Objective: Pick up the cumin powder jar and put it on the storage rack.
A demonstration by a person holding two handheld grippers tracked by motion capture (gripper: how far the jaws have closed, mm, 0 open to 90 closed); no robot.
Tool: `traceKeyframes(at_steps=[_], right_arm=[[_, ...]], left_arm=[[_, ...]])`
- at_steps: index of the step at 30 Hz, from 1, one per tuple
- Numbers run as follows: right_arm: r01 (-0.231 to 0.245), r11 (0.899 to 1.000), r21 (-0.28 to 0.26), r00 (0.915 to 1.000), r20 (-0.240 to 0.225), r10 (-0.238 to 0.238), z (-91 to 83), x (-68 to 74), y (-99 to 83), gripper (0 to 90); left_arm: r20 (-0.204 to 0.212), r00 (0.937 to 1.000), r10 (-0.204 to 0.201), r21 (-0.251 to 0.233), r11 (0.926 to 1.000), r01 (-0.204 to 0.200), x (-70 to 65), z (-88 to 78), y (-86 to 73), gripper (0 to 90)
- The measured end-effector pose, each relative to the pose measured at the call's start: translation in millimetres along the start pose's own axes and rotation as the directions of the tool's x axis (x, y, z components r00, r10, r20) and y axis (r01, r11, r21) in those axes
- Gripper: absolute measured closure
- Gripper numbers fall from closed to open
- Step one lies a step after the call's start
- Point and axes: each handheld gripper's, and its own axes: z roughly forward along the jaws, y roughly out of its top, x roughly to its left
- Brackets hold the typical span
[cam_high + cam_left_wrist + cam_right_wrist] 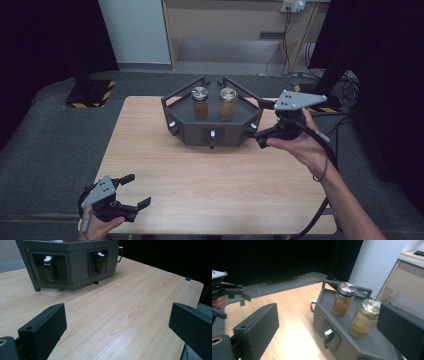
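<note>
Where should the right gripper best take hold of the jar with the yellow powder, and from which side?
Probably the glass body below the lid of the yellow jar, approached level from the rack's right end: it stands upright, the right gripper is open nearby, and the brown jar blocks the left.

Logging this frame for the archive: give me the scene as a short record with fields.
Surface: wooden table
Main item: dark grey angular rack at the table's far middle
On rack: two spice jars side by side, brown-filled jar with silver lid, yellow-filled jar
Rack front: small recessed handles
Left gripper: near the table's front left corner, jaws open, holding nothing
Right gripper: beside the rack's right end, jaws open, holding nothing
</note>
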Motion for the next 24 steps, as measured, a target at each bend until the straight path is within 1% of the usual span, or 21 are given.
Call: traceKeyframes(at_steps=[1, 3, 5, 8, 9, 11, 15, 19, 22, 24], right_arm=[[0.008, 1.0, -0.001, 1.0, 0.0, -0.008, -3.3, 3.3, -3.7, 4.6], [0.027, 1.0, -0.002, 0.9995, 0.016, -0.027, -9.8, 11.8, -10.2, 4.2], [0.033, 0.999, 0.002, 0.9992, 0.021, -0.033, -15.4, 18.3, -16.5, 4.1], [0.04, 0.999, -0.006, 0.9988, 0.027, -0.04, -22.8, 26.7, -27.3, 3.7], [0.04, 0.999, -0.011, 0.999, 0.022, -0.039, -24.6, 28.2, -31.0, 4.0], [0.035, 0.999, -0.009, 0.9994, -0.004, -0.036, -26.6, 29.0, -37.3, 4.7], [0.03, 1.0, 0.001, 0.9993, -0.024, -0.03, -28.4, 36.3, -50.3, 4.6], [0.028, 1.0, 0.001, 0.9994, -0.021, -0.028, -28.4, 47.8, -66.8, 4.3], [0.0, 1.0, 0.006, 0.9988, -0.05, 0.0, -25.4, 51.2, -81.8, 5.2], [-0.016, 1.0, 0.014, 0.9982, -0.058, 0.016, -23.9, 54.2, -90.8, 5.1]], left_arm=[[0.0, 1.0, 0.0, 0.002, 1.0, 0.0, 0.0, 0.1, 0.2, 0.7], [-0.001, 1.0, 0.001, 0.003, 1.0, -0.001, -0.3, 0.2, 0.2, 0.7], [-0.002, 1.0, -0.001, 0.002, 1.0, 0.001, -0.3, 0.2, 0.1, 0.7], [-0.001, 1.0, 0.0, 0.003, 1.0, 0.0, -0.5, 0.7, 0.3, 0.7], [0.0, 1.0, 0.0, 0.003, 1.0, 0.0, -0.7, 0.9, 0.3, 0.7], [0.0, 1.0, 0.002, 0.005, 1.0, -0.002, -1.0, 1.1, 0.6, 0.7], [-0.002, 1.0, 0.0, 0.001, 1.0, 0.0, -1.1, 0.5, 0.1, 0.7], [-0.001, 1.0, 0.002, 0.002, 1.0, -0.002, -1.4, 1.0, 0.3, 0.6], [0.001, 1.0, 0.003, 0.007, 1.0, -0.004, -1.5, 1.7, 0.7, 0.6], [0.001, 1.0, 0.003, 0.006, 1.0, -0.003, -1.6, 1.6, 0.6, 0.6]])
